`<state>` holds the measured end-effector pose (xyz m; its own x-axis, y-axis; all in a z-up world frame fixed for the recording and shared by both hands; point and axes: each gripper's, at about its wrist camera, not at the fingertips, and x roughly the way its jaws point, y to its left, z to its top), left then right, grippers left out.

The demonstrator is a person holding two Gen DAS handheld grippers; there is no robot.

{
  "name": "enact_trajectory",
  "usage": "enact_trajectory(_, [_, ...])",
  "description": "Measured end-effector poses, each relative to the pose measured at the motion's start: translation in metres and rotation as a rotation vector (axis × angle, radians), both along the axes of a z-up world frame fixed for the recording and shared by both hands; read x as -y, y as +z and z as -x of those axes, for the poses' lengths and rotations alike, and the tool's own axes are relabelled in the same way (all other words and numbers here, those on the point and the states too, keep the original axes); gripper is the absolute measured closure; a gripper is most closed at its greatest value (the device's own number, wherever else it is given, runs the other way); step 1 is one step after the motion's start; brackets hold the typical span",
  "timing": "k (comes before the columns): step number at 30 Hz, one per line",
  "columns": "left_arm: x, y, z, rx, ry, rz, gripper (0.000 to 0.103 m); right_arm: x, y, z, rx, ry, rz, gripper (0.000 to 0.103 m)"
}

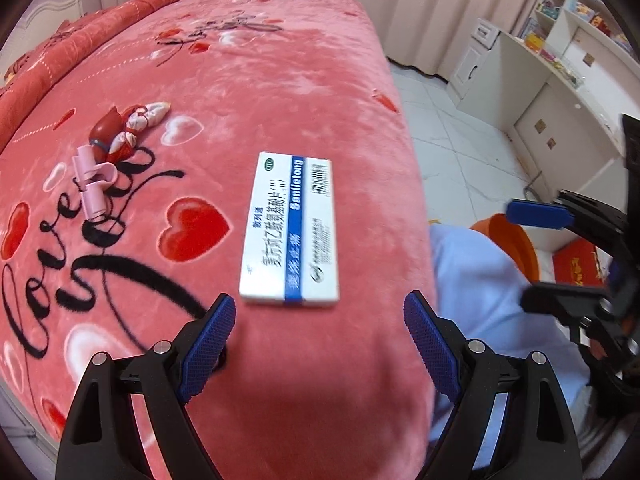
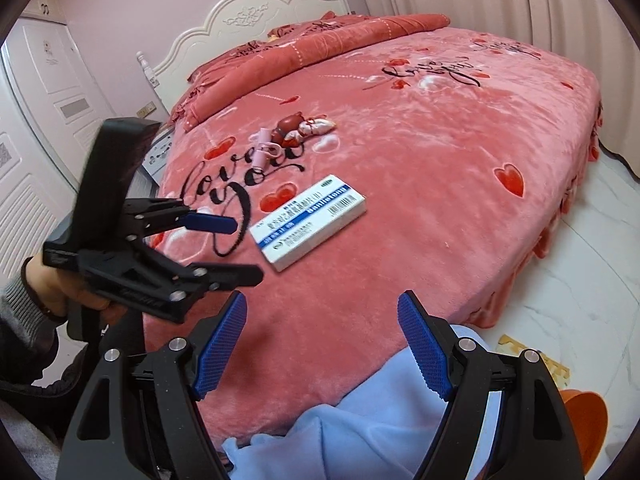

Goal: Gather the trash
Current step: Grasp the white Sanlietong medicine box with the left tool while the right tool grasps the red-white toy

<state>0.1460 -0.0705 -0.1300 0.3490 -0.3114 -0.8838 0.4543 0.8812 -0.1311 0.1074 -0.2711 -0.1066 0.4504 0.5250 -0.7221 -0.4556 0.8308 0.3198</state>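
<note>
Nearest, my left gripper (image 1: 319,322) hangs with its fingers spread wide and empty over the pink bedspread (image 1: 280,80); my right gripper (image 2: 322,322) is just as wide and empty. Just beyond the left fingertips lies the white-and-blue medicine box (image 1: 291,229), flat on the bedspread. Right of the bed, an orange bin (image 1: 516,242) stands on the floor, contents hidden. Farther left lie pink clips (image 1: 93,182) and a small red toy (image 1: 120,130).
</note>
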Motion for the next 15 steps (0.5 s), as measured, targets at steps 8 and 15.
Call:
enact_trajectory(8, [0.002, -0.02, -0.024, -0.004, -0.014, -0.006, 0.017, 0.015, -0.017, -0.015, -0.05, -0.049, 0.009, 0.026])
enact_trajectory(15, [-0.005, -0.026, -0.031, -0.022, -0.039, 0.022, 0.044, 0.009, -0.023, -0.021, -0.067, -0.048, 0.01, 0.026])
